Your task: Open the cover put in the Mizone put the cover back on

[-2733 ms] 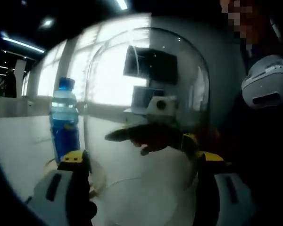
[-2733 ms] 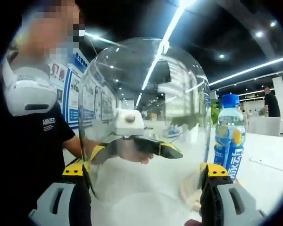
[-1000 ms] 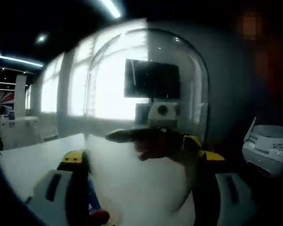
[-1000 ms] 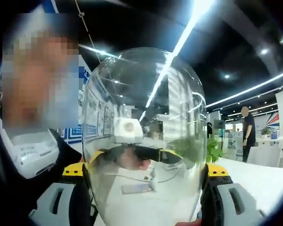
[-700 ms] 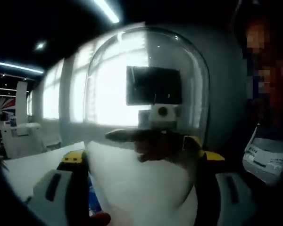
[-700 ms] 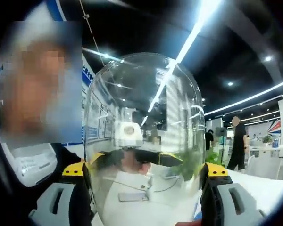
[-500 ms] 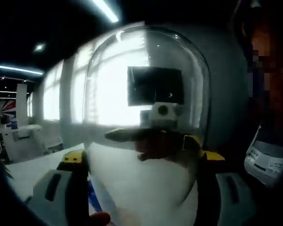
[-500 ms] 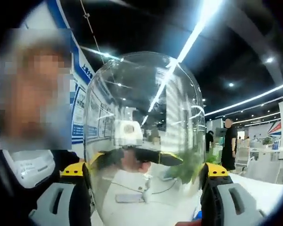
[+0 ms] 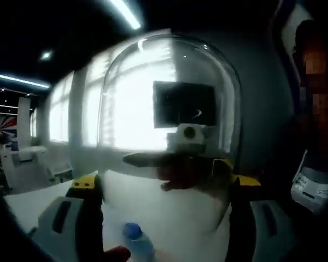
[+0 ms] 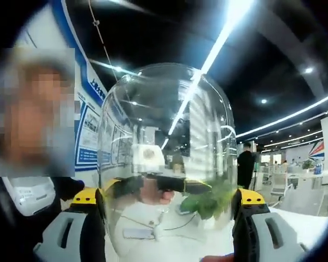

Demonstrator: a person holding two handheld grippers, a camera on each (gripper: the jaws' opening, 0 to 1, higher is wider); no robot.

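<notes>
— What's changed in the last moment?

— The blue cap of the Mizone bottle (image 9: 134,233) has come into the bottom of my left gripper view, just under the lifted cover (image 9: 169,125). A moment ago I saw only a blue sliver there. I judge the cover is now high enough, with the bottle almost beneath its open mouth.

— And your claws?

— My left claw (image 9: 163,188) and my right claw (image 10: 169,199) are both pressed against the cover's sides, one from each side, carrying it between them above the white surface (image 9: 169,213).

— How does the cover look?

— A tall clear dome (image 10: 167,158), rounded on top, upright. Through it I see the opposite claw and the ceiling lights. The bottle shows only its cap and pale shoulder; the rest is hidden.
</notes>
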